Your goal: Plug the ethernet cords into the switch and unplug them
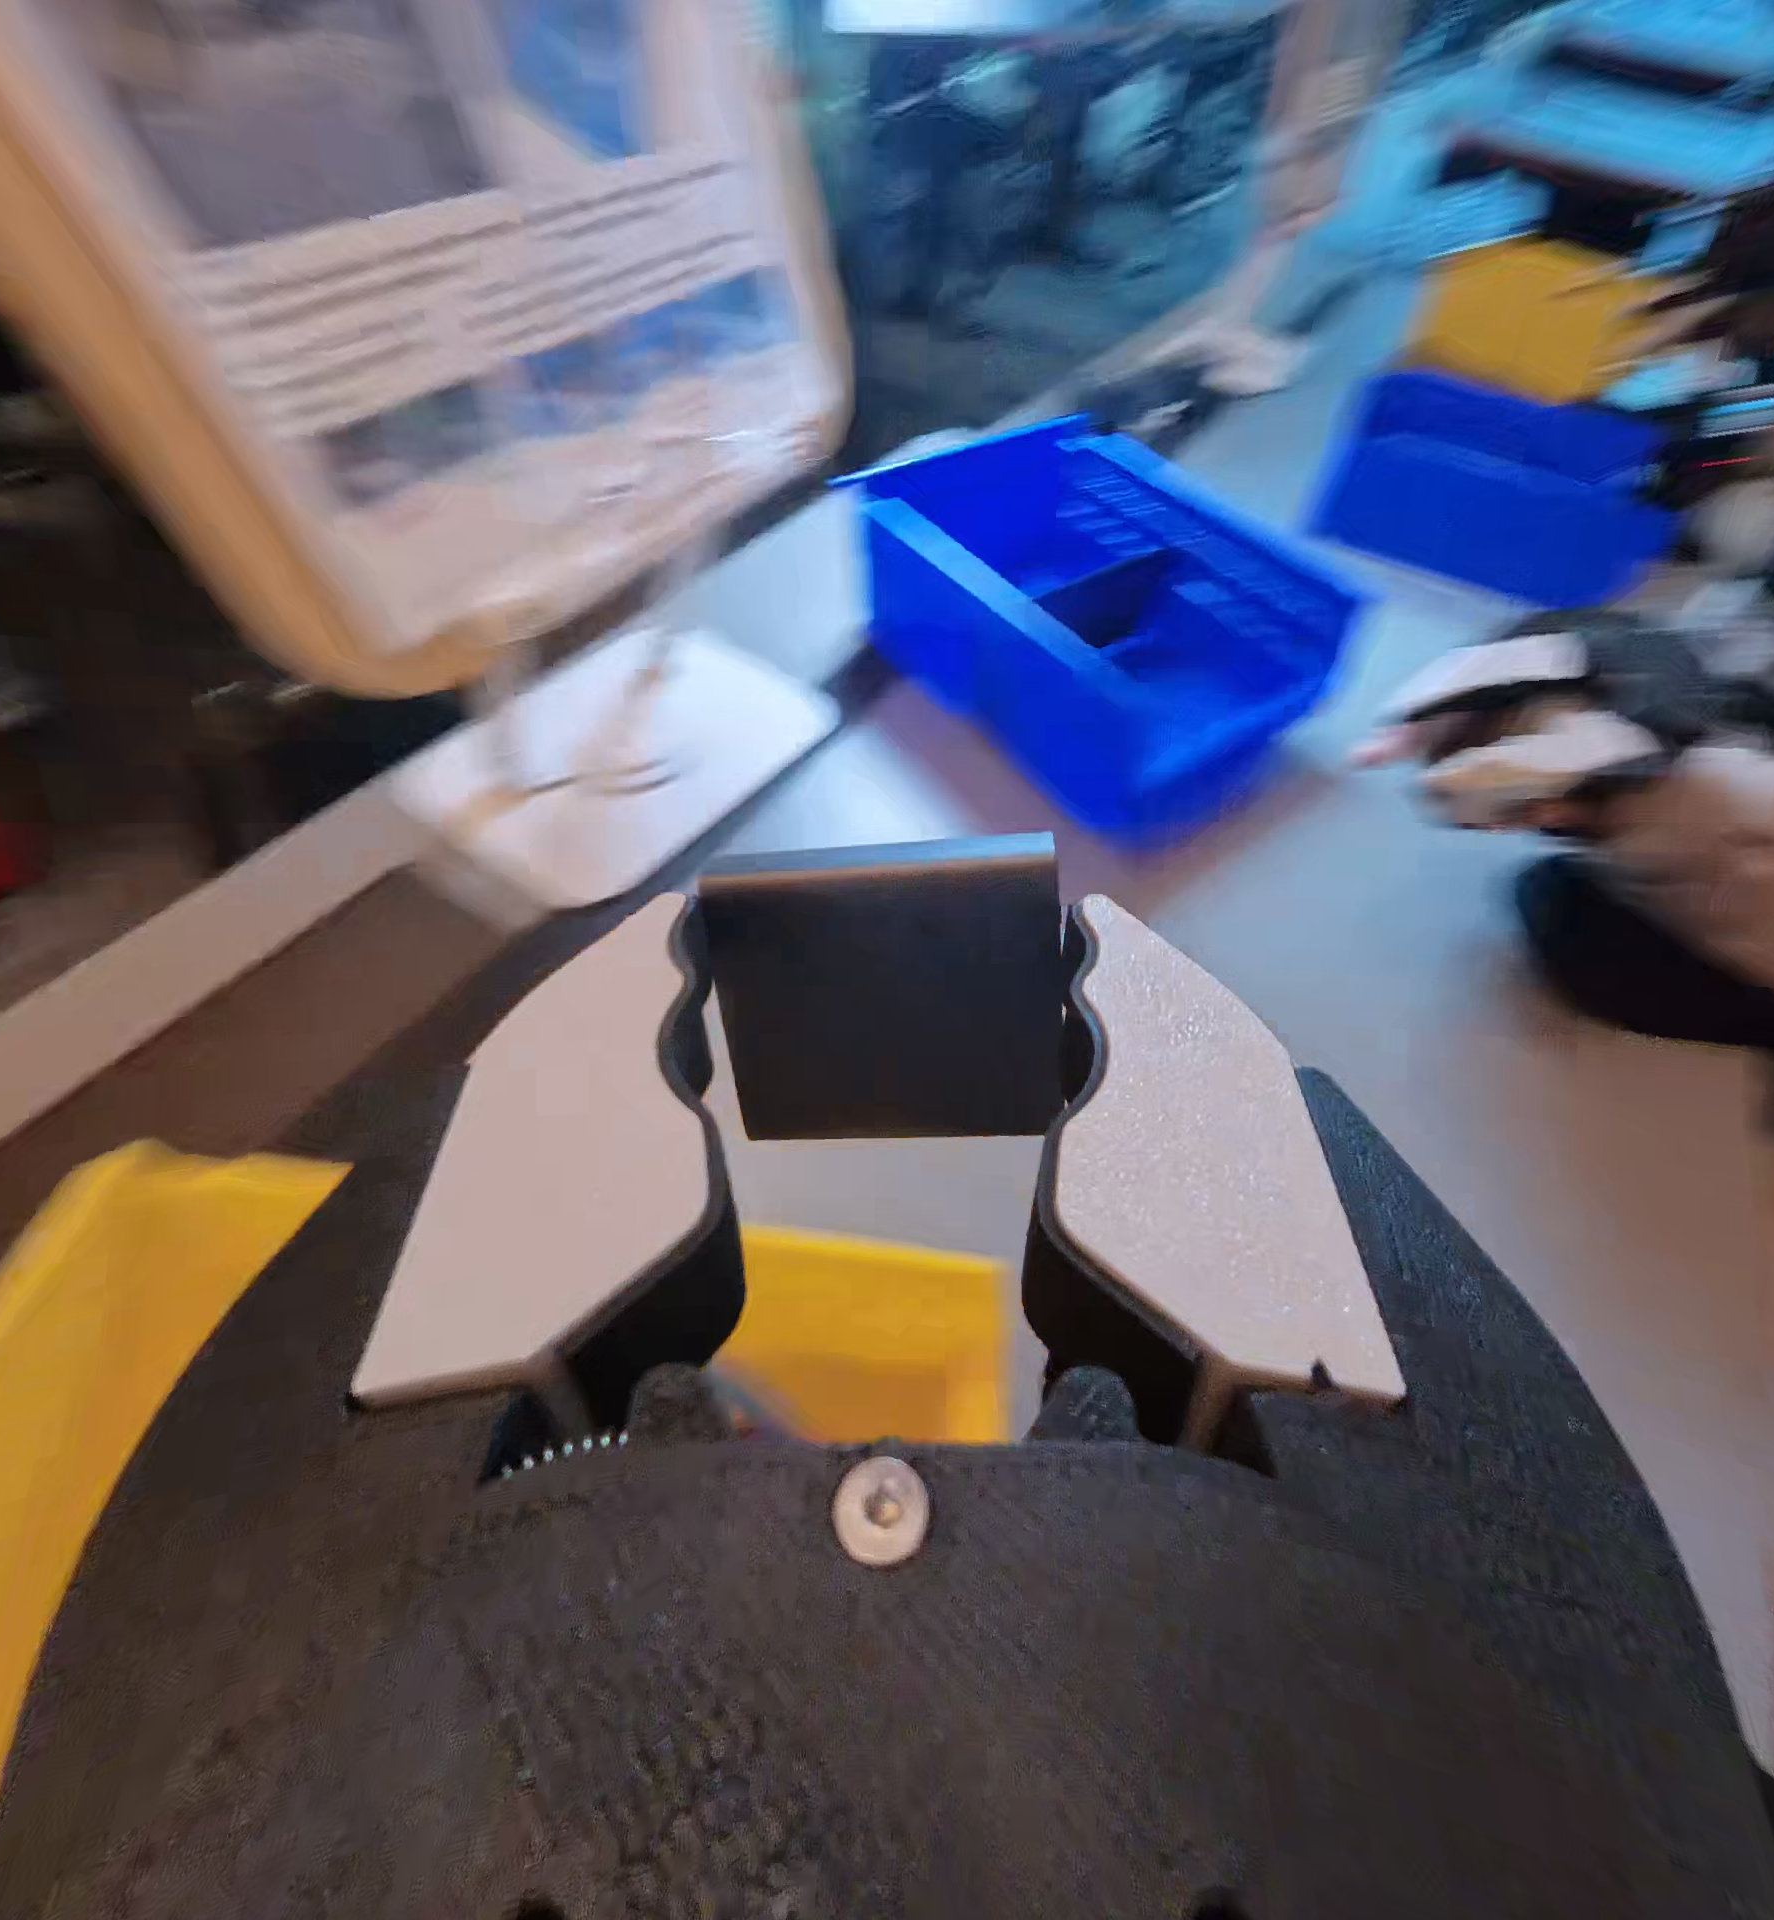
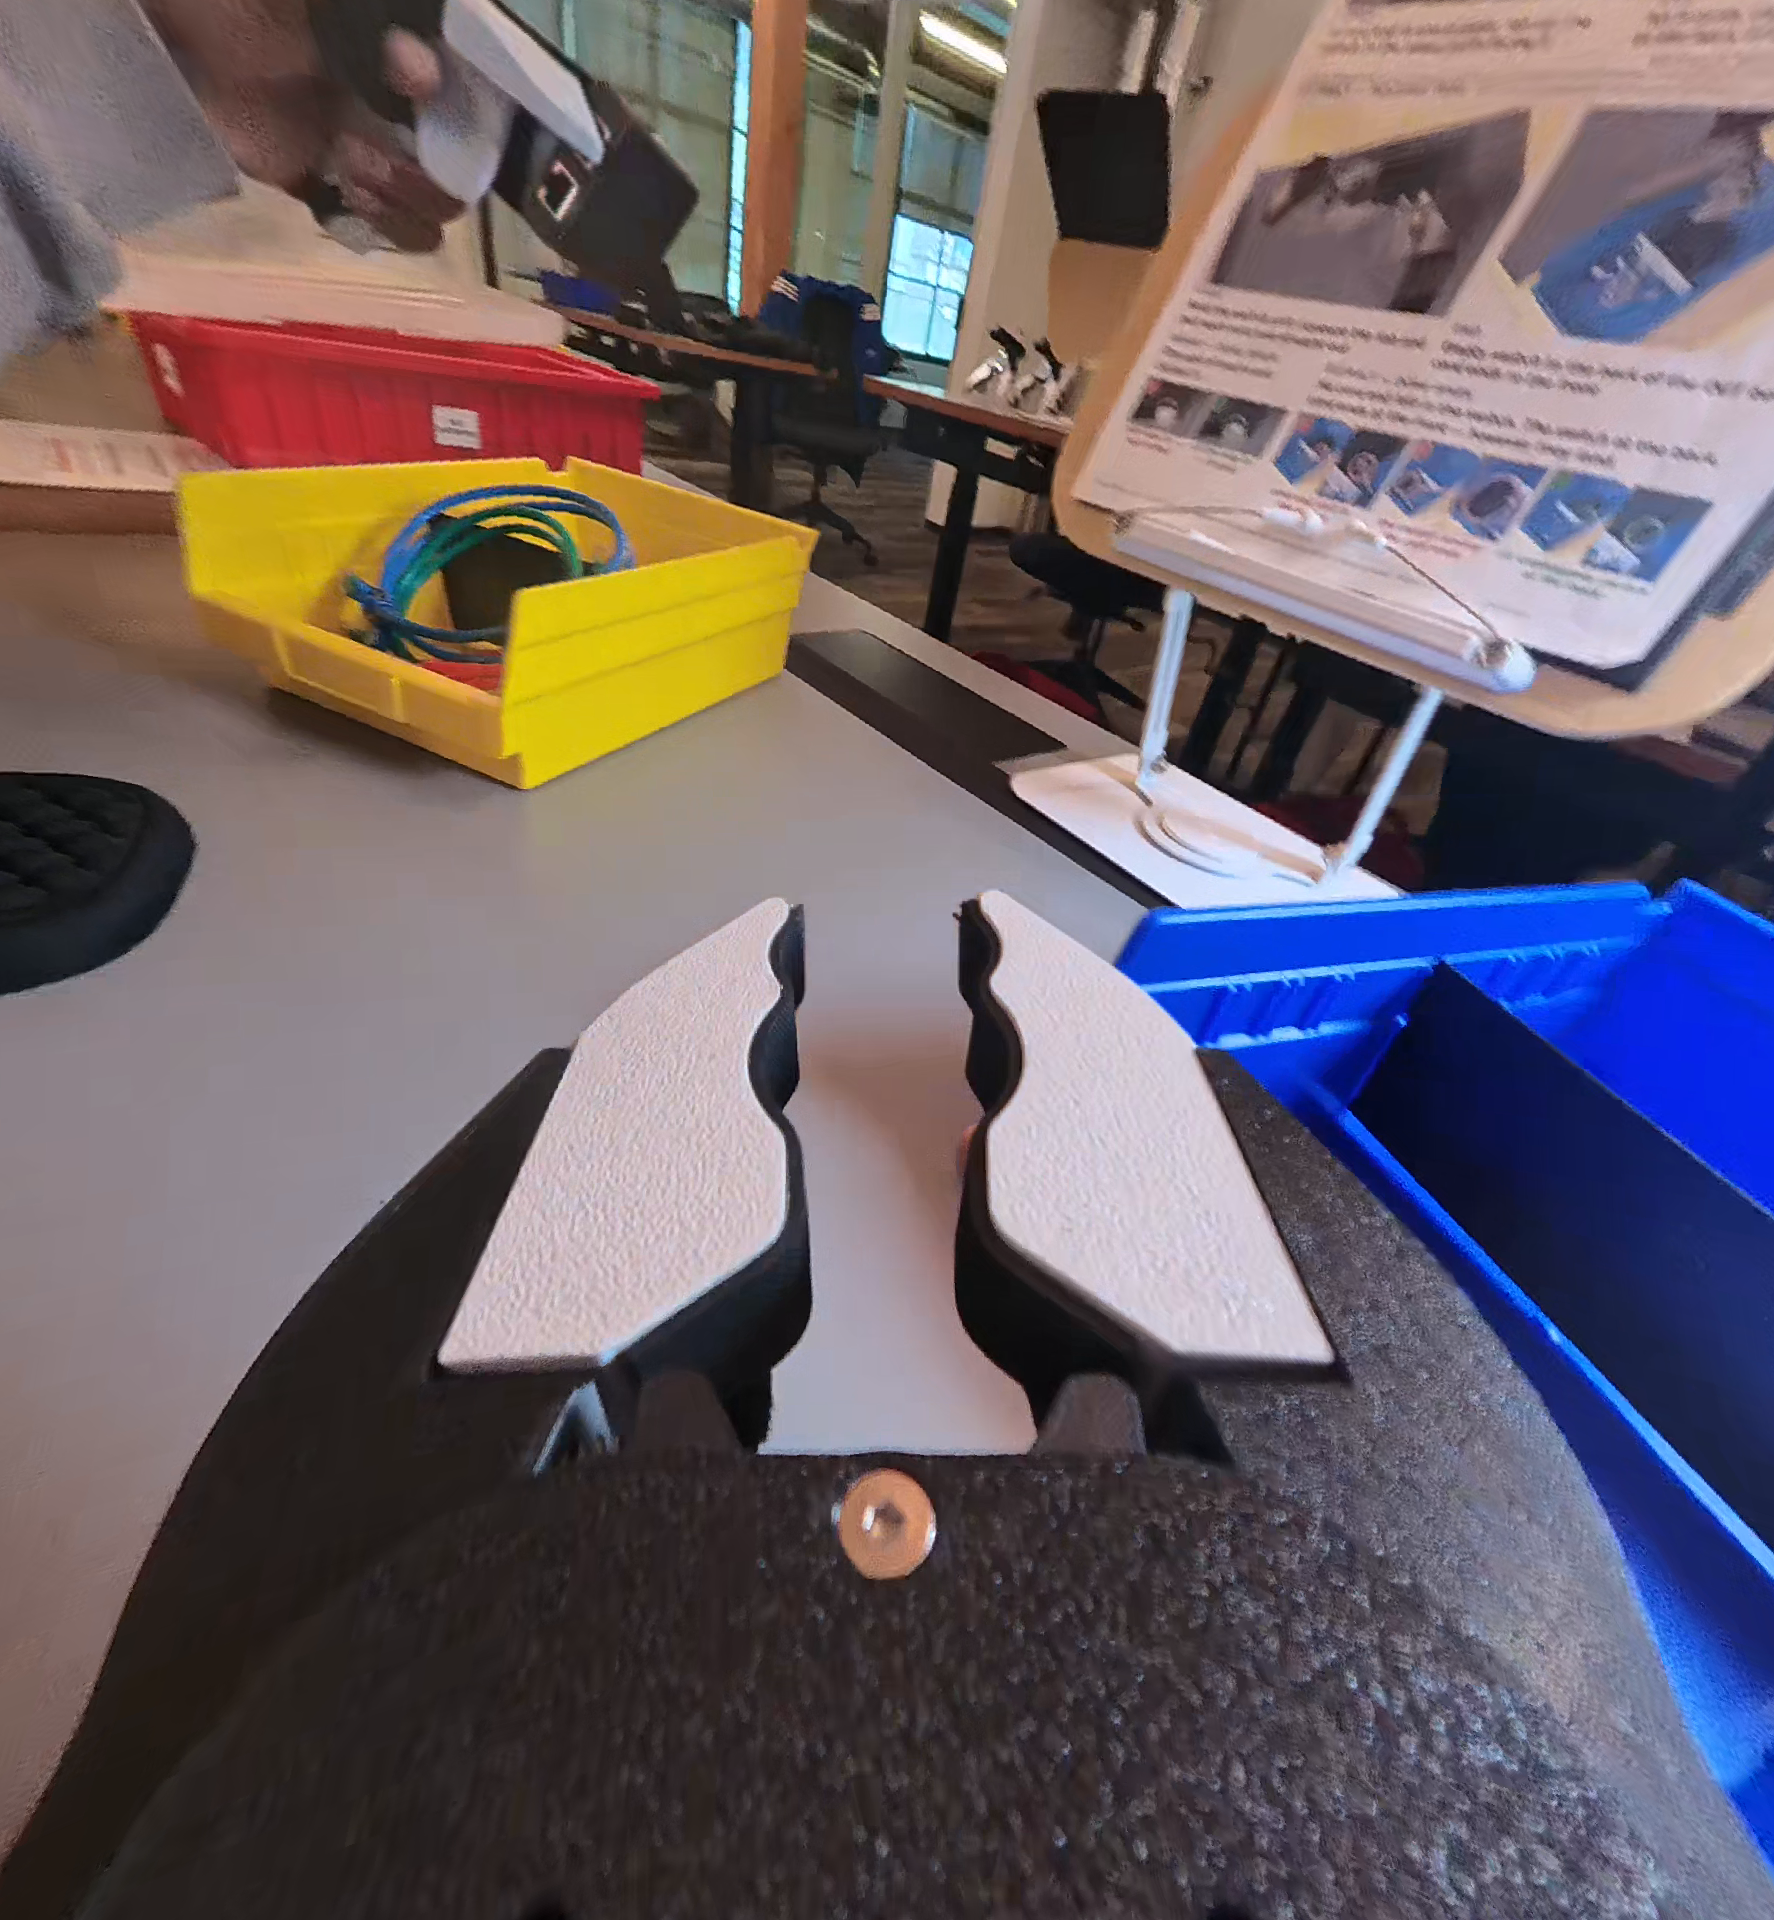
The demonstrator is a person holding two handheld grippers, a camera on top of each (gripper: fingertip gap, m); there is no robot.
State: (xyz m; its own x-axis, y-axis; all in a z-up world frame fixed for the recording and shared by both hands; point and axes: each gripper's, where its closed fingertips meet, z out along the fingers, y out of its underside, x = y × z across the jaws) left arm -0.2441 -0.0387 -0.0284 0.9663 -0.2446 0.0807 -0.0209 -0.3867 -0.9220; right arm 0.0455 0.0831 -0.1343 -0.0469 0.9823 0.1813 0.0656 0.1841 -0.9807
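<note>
Left wrist view: our left gripper (image 1: 878, 997) clamps the black switch (image 1: 881, 987) mid-frame, broad face toward us; right gripper (image 2: 881, 1013) gapes empty at lower centre, ethernet cords (image 2: 478, 582) coiled in the yellow bin (image 2: 592, 675) upper left of it, well apart.

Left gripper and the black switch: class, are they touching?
Touching. The left wrist view shows the left gripper with both fingers pressed against the sides of the black switch.

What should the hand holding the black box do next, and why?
Probably set the switch down on the grey table. The left gripper holds it in the air, the cords lie in the yellow bin, and the right gripper is open and empty.
</note>
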